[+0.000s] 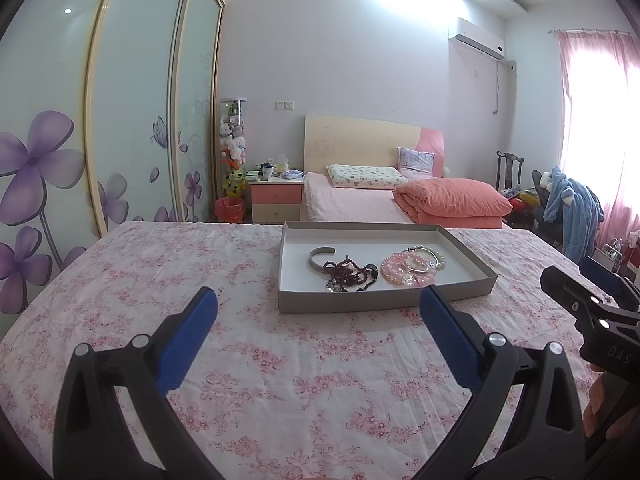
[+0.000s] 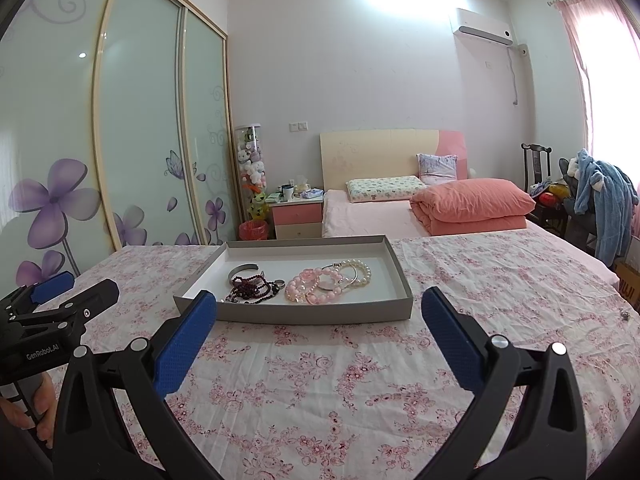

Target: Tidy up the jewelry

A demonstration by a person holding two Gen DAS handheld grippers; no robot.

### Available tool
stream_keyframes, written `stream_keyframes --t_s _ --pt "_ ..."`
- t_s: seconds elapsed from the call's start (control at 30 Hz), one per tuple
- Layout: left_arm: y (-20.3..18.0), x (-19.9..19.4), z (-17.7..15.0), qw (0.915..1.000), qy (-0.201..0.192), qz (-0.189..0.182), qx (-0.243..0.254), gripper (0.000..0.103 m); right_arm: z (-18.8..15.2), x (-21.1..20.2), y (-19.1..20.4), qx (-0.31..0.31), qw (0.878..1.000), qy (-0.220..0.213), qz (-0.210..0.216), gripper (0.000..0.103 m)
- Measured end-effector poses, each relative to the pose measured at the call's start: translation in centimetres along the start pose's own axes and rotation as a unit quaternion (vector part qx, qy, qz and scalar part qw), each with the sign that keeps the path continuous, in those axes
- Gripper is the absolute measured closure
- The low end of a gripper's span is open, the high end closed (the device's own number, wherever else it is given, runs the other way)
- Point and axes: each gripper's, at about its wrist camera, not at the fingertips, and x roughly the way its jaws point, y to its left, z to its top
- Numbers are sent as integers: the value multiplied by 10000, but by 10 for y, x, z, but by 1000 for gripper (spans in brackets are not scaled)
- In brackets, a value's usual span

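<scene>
A shallow grey box (image 1: pixel 360 300) (image 2: pixel 304 312) stands on the flowered cloth. It holds a silver cuff (image 1: pixel 320 258) (image 2: pixel 242 270), dark red beads (image 1: pixel 348 276) (image 2: pixel 252 290), pink bead bracelets (image 1: pixel 404 270) (image 2: pixel 312 286) and a pearl bracelet (image 1: pixel 438 256) (image 2: pixel 362 272). My left gripper (image 1: pixel 318 304) is open and empty in front of the box. My right gripper (image 2: pixel 320 306) is open and empty, also just short of the box. A small metal piece (image 2: pixel 625 314) lies on the cloth at the far right.
The flowered cloth (image 1: pixel 240 360) covers the surface out to its far edge. Beyond are a bed (image 1: pixel 360 200), a nightstand (image 1: pixel 276 200), a wardrobe (image 1: pixel 132 100) and a chair with clothes (image 1: pixel 568 208).
</scene>
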Motion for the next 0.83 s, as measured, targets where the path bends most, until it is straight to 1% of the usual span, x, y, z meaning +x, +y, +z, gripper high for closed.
stream_keyframes --t_s 0.3,0.47,0.83 --pt "-1 -1 0 10000 -17 -6 -2 4 1 0 0 3 10000 0 -2 2" --pt "-2 -3 1 9999 -90 42 -12 4 1 0 0 9 10000 3 -2 2" --pt "-3 -2 2 10000 -44 -4 7 4 -2 0 -1 20 10000 1 -4 2"
